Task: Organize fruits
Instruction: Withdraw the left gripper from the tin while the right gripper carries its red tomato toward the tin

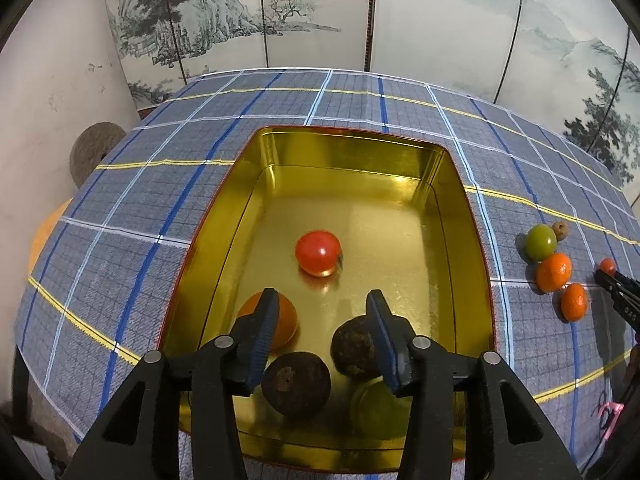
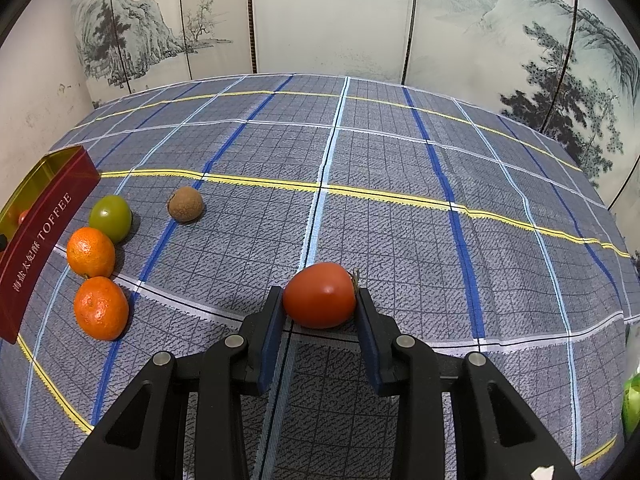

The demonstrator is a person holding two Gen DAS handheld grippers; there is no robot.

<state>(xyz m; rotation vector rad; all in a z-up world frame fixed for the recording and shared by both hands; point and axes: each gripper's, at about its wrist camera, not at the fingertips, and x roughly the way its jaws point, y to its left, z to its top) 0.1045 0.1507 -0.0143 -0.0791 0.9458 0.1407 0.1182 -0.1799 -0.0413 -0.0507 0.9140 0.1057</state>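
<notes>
**Fruit Sorting: Counter, Tin and Tool Status**

The counter [image 2: 400, 168] is carrying a grey-blue checked cloth crossed by yellow, white and dark blue lines. A folding screen [image 2: 320, 16] painted with ink mountains and pines is standing along the far edge, and a scuffed white wall [image 1: 52, 92] is closing the left side of the room.

A gold-lined tin [image 1: 476, 240] with red outer walls is sitting on the cloth. Inside it, a red tomato [image 1: 318, 253] is lying near the middle, an orange fruit [image 1: 285, 322] is lying at the near left, and two dark brown fruits [image 1: 297, 384] [image 1: 354, 350] and a pale green fruit [image 1: 374, 410] are lying at the near end.

The left tool [image 1: 322, 338] is hovering over the near end of the tin with its jaws partly apart and gripping nothing.

The right tool [image 2: 318, 322] is sitting low over the cloth to the right of the tin, its jaws closed against both sides of a second red tomato [image 2: 320, 295].

Between the tin and that tomato, a green fruit [image 2: 110, 218], two mandarins [image 2: 91, 252] [image 2: 101, 308] and a small brown fruit [image 2: 185, 204] are resting on the cloth. The green fruit and the mandarins are lying close together in a row beside the tin wall.
</notes>
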